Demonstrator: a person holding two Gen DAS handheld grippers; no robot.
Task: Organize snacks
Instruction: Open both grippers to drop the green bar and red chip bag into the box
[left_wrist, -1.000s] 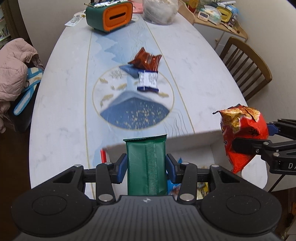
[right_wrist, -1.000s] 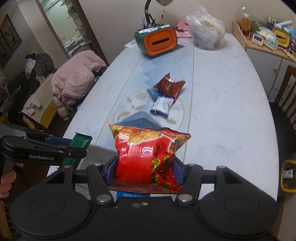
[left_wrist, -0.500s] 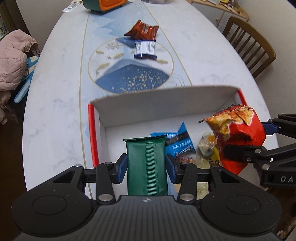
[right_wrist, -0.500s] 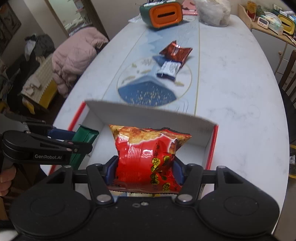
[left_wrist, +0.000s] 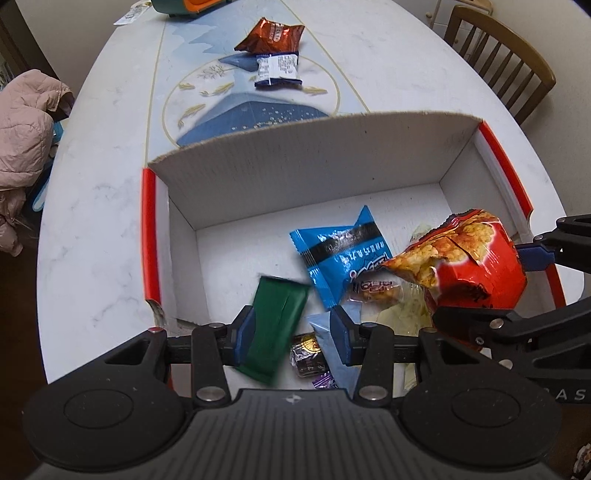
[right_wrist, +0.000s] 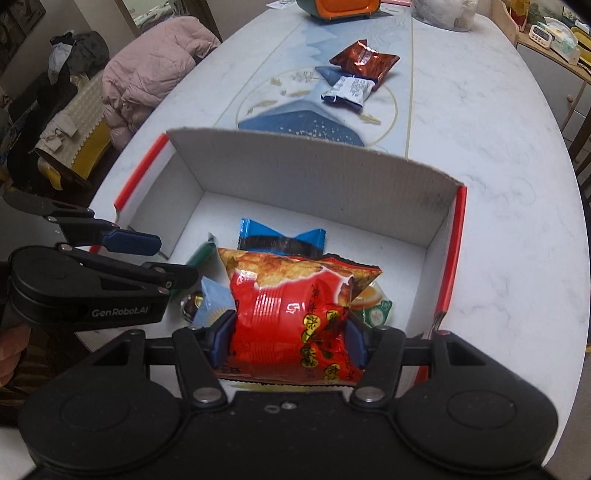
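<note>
A white cardboard box with red edges (left_wrist: 151, 236) (right_wrist: 452, 240) sits at the near end of the table and holds several snacks, among them a blue packet (left_wrist: 340, 254) (right_wrist: 280, 240). My left gripper (left_wrist: 291, 332) (right_wrist: 147, 258) is open over the box; the green packet (left_wrist: 275, 328) is tilted and blurred between the fingers, touching only the left pad. My right gripper (right_wrist: 288, 339) is shut on a red chip bag (right_wrist: 291, 314) (left_wrist: 469, 266), held above the box's right side. A brown packet (left_wrist: 271, 35) (right_wrist: 364, 61) and a white-blue packet (left_wrist: 279, 70) (right_wrist: 349, 90) lie farther up the table.
A green and orange case (right_wrist: 338, 7) stands at the table's far end beside a clear plastic bag (right_wrist: 443, 13). A wooden chair (left_wrist: 498, 59) stands to the right. A pink jacket (right_wrist: 155, 70) lies on seating to the left.
Both grippers have come down over the box. My left gripper has opened and the green packet has tipped loose from its grip. The red bag stays gripped.
</note>
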